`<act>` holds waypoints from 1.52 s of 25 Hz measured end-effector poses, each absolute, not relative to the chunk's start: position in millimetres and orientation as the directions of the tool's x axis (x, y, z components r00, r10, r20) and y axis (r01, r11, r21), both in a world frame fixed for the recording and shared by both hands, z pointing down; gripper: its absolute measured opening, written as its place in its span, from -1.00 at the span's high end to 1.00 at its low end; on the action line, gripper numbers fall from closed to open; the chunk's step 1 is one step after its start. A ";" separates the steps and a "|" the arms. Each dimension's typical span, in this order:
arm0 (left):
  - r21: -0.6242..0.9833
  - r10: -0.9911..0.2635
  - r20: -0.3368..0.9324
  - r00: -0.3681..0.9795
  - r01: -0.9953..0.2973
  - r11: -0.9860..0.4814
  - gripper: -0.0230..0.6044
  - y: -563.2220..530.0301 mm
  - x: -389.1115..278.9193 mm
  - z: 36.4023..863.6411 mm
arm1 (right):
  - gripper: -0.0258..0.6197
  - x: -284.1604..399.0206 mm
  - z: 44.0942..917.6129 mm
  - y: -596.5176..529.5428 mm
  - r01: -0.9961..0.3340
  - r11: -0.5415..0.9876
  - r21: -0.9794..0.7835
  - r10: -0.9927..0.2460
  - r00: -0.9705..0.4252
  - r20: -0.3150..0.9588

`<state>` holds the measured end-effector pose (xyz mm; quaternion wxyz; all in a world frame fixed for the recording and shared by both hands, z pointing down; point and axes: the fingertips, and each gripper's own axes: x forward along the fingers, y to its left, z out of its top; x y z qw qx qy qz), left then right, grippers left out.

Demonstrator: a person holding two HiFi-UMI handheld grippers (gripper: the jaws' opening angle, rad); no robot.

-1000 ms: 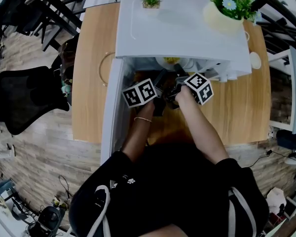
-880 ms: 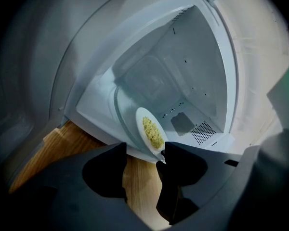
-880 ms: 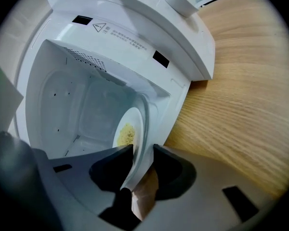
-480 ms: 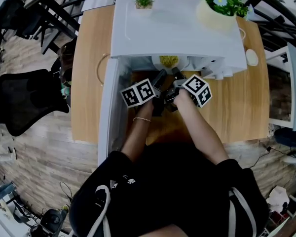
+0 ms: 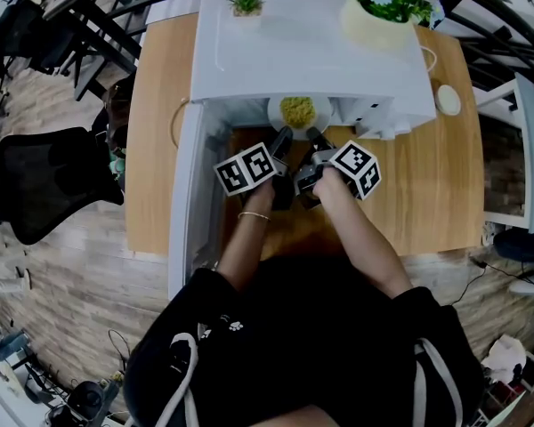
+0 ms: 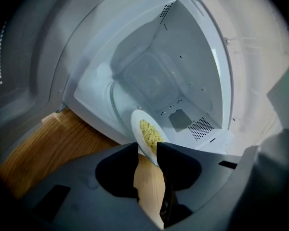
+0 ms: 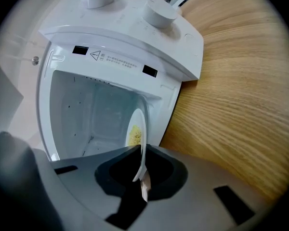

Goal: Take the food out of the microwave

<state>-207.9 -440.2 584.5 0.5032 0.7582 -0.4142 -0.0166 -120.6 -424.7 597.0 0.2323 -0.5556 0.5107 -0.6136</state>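
Grips noodle plate (image 5: 275, 112) by opposite rims, left gripper (image 6: 148, 150) and right gripper (image 7: 142, 151) jaws both clamped, for level withdrawal from microwave (image 5: 311, 52)

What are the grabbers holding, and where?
Both the left gripper and the right gripper are shut on the white plate of yellow food, each pinching its near rim.

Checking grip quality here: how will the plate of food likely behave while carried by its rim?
The plate looks rigid and glossy: it probably won't flex but could slip in the jaws. The left gripper and right gripper pinch only its near rim, so it may tip away. The loose yellow food might then slide.
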 end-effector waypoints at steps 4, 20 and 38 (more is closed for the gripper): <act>0.784 -0.656 0.402 0.638 -0.610 -0.113 0.67 -433.9 -209.1 586.7 | 0.82 -119.1 595.8 -419.7 -0.304 -0.353 -0.885 -0.847 -0.298 0.440; 0.772 -0.724 0.360 0.588 -0.624 -0.123 0.69 -388.6 -198.6 558.6 | 0.80 -109.9 565.8 -384.3 -0.361 -0.218 -0.907 -0.837 -0.409 0.364; 0.755 -0.795 0.304 0.524 -0.642 -0.134 0.68 -327.8 -167.2 521.7 | 0.81 -79.8 528.9 -332.5 -0.335 -0.103 -0.936 -0.810 -0.518 0.274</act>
